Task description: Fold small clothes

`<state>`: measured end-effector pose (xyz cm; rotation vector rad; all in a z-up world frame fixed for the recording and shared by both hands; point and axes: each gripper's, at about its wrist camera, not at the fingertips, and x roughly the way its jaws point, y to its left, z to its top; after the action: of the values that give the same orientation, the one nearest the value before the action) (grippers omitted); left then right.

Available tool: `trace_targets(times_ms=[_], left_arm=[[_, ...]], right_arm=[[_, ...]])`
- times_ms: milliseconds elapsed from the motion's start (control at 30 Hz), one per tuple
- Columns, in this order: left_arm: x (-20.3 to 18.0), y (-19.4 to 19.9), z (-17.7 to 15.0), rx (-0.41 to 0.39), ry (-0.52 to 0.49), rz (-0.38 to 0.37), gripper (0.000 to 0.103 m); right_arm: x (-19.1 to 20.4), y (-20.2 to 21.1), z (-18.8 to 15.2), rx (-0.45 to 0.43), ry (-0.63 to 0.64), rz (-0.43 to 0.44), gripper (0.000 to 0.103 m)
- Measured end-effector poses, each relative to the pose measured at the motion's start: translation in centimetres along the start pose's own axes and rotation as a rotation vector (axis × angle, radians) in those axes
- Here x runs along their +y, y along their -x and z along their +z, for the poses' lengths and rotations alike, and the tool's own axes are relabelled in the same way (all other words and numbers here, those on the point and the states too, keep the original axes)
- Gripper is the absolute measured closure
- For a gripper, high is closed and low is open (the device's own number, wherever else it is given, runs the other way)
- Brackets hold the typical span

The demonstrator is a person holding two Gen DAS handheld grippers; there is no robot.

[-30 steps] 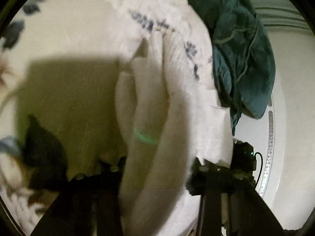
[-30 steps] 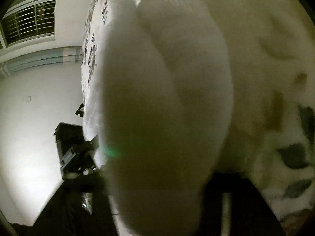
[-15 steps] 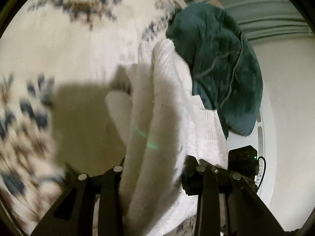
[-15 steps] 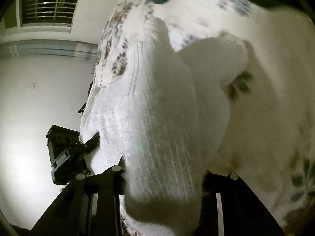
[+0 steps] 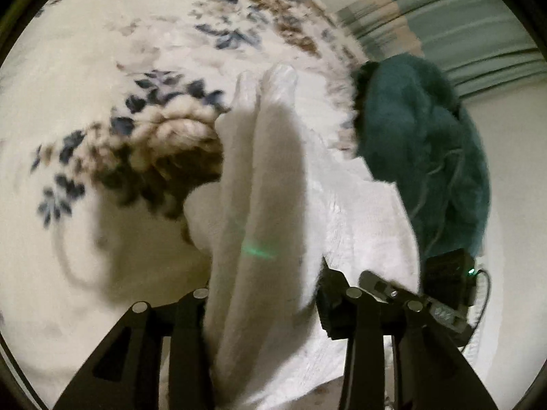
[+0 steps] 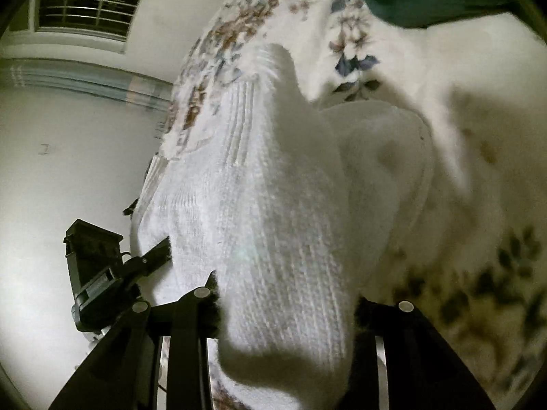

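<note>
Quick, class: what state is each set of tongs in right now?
Left tongs: closed on the white knit garment.
Right tongs: closed on the same garment.

The space between the left gripper [image 5: 261,302] fingers is filled by the white knit garment [image 5: 263,184]. Open floral bedspread [image 5: 102,68] is seen leftward; passage rightward is blocked by a teal garment [image 5: 420,143].

Bedroom: floral bedspread [image 5: 102,51], barred window [image 6: 89,3].
</note>
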<state>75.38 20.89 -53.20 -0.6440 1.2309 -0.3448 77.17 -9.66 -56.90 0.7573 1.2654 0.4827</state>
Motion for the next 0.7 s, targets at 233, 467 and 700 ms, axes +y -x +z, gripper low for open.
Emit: trace_targets(times_ms=[233,467,700], left_arm=[[1.9,-1.6,0.1,0.045,0.044,0.059,0.052],[-1.9,1.3,-2.4,-0.049,-0.08,0.413,0.016],[-5.3,3.6,-6.7,-0.113,-0.166,0.631,0.002]], right_arm=[[-0.5,-2.8,0.5,0.063,0.022,-0.199,0.042],[2.5,0.4,-2.0,-0.009,0.171,-0.542,0.012],[5.8,4.9,-6.9,-0.105,0.267,-0.778,0.0]])
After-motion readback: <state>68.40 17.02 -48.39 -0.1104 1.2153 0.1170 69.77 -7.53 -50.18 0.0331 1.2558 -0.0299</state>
